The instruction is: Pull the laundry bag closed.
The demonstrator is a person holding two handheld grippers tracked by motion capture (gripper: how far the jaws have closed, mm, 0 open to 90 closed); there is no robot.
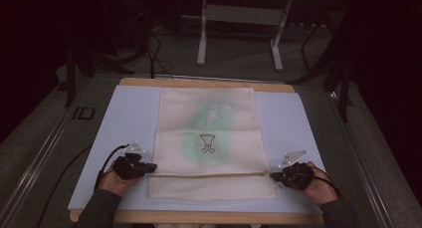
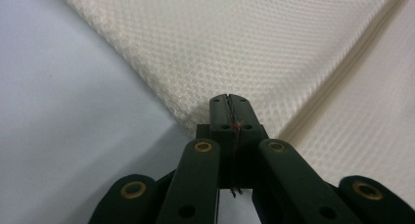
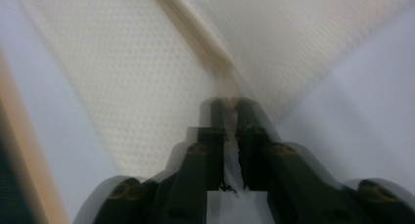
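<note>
Cloth lies on blue mat; left gripper and right gripper pinch its fold.

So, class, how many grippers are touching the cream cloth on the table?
2. The left gripper meets the cream cloth at its left edge, on the fold line; the right gripper meets its right edge, on the same fold line.

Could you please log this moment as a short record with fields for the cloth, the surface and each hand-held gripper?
cloth: cream towel, near edge folded over, green print in the middle
surface: pale blue mat on a wooden table
left hand-held gripper: shut on the towel's left edge
right hand-held gripper: at the towel's right edge, shut, view blurred
</note>
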